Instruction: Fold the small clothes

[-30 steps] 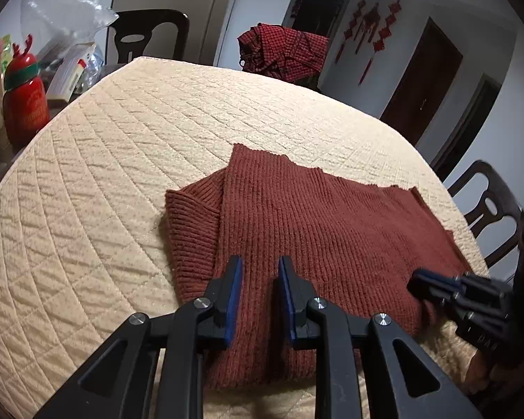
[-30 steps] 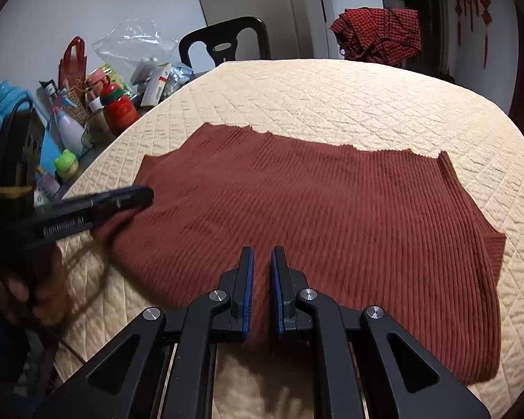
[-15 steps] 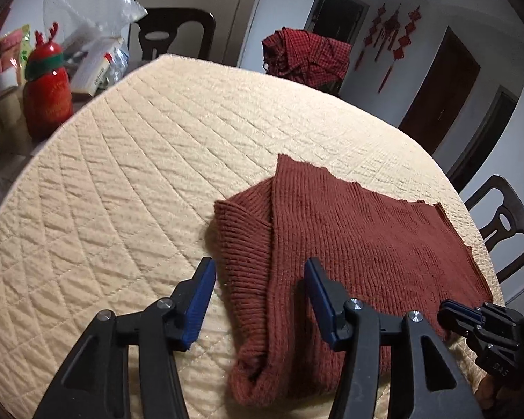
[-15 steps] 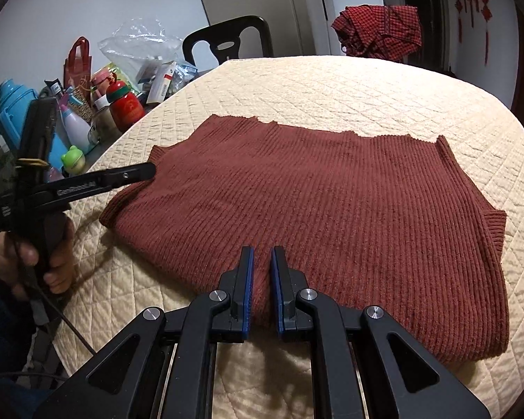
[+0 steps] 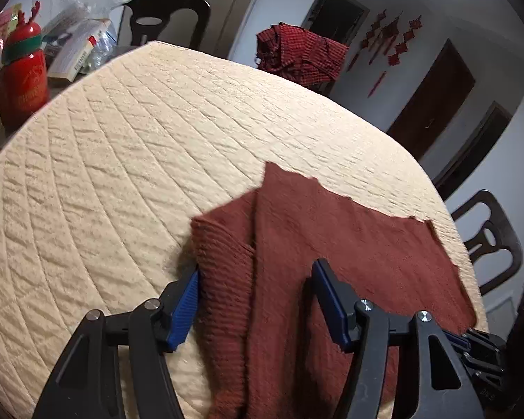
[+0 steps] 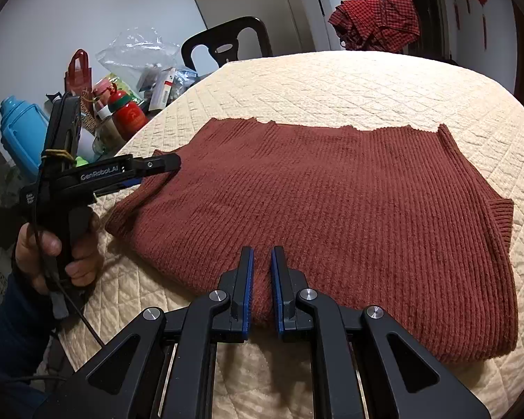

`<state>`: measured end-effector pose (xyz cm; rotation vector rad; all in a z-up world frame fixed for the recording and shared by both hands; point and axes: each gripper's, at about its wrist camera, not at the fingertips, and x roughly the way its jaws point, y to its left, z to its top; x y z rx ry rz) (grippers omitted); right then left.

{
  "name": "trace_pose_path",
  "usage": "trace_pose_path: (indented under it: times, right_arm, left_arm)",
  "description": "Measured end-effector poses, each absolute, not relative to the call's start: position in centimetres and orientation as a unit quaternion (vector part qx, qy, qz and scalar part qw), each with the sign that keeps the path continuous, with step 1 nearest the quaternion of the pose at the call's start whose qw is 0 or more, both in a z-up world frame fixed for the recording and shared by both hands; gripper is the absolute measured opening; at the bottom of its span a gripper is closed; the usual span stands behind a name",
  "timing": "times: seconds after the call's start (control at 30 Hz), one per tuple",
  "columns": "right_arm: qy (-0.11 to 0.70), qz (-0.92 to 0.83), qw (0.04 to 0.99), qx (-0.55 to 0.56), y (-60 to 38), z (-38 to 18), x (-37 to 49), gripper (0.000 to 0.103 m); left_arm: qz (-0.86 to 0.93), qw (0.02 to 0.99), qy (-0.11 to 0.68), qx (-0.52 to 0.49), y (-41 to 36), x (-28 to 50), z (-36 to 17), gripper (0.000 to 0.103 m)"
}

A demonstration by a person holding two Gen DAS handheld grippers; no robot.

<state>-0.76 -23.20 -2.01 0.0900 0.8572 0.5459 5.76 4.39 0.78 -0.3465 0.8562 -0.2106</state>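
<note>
Looking along the left hand-held gripper [image 5: 255,300], its blue-padded jaws stand apart and have just been opening; the left edge of the sweater [image 5: 332,255] lies between them, and the pads do not press on it. The rust-red ribbed sweater lies flat on the quilted cream worktop [image 5: 122,160], near its right front edge, with a folded-in sleeve along its left side. At the lower right corner of this view the tips of the right hand-held gripper [image 5: 478,345] show at the sweater's near edge. A red bottle [image 5: 22,76] with a green band stands beyond the worktop's left rim, among packets and a clear bag. A red checked cloth [image 5: 300,52] is draped over a chair at the far side.

Turning to the right wrist view, the right hand-held gripper [image 6: 262,289] has its jaws nearly together, pinching a small fold of the sweater's [image 6: 332,209] near edge between the blue pads. The sweater spreads across the worktop [image 6: 366,83] ahead, its hem toward the far side and a ribbed cuff at the right. At the left a hand [image 6: 56,244] holds the left hand-held gripper [image 6: 164,169] by its grip; its tips reach to the sweater's left corner. Beyond them stand a blue jug [image 6: 21,132], the red bottle [image 6: 127,115] and the checked cloth [image 6: 377,22].
</note>
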Motion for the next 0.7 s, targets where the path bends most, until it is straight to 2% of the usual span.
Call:
trace_pose_path:
  times: [0.27,0.47,0.6,0.7]
  right_arm:
    - [0.393,0.270,0.876,0.070,-23.5,-0.7,0.4,0.010]
    - [0.415,0.251,0.870,0.089,-23.2,-1.9,3.9,0.010]
    - [0.416,0.246,0.871,0.085,-23.0,-1.8,4.0,0.010]
    - [0.416,0.247,0.871,0.091,-23.4,-1.9,3.3,0.010]
  left_arm:
    - [-0.117,0.882,0.417,-0.188,4.3,3.6,0.4,0.054]
    - [-0.123,0.874,0.417,-0.218,5.3,4.5,0.3,0.048]
    - [-0.131,0.863,0.423,-0.244,6.4,4.7,-0.2,0.026]
    - [-0.145,0.856,0.426,-0.255,6.5,4.5,-0.2,0.020]
